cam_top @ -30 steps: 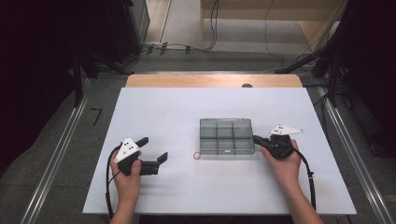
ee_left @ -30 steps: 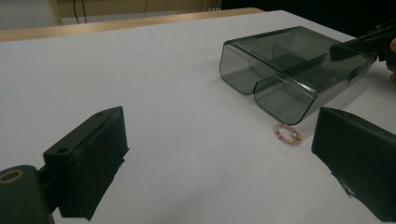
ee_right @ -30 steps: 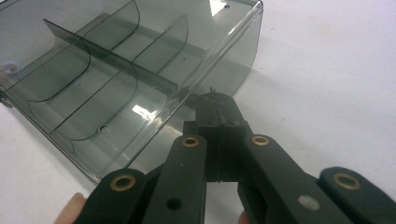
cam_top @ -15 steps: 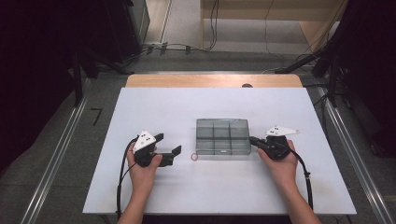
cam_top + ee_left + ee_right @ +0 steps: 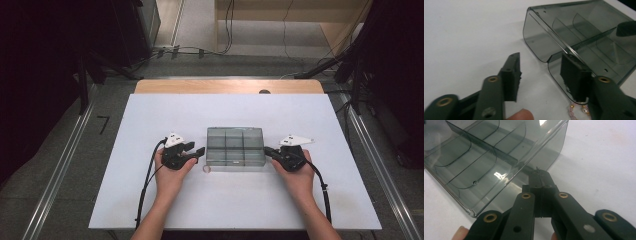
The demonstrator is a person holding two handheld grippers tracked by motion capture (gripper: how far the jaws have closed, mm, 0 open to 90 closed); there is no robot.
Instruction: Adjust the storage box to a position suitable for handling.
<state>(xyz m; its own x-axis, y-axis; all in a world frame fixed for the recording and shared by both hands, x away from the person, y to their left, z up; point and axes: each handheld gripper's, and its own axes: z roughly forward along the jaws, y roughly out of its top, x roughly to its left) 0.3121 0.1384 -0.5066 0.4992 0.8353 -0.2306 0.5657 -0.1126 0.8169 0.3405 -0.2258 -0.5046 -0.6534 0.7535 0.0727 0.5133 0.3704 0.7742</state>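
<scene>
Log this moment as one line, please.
left gripper: closing, jaws astride box wall, not pressing | right gripper: shut, at box's other end | bracelet: beside box

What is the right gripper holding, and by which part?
The right gripper appears shut on the clear divided box, pinching the thin top edge of its near side wall.

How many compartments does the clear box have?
6 in the clear box, in two rows of three: a far row and a near row, split by one long divider and cross walls.

Bright even overhead light, dark surroundings, soft shadows, blurred near edges
</scene>
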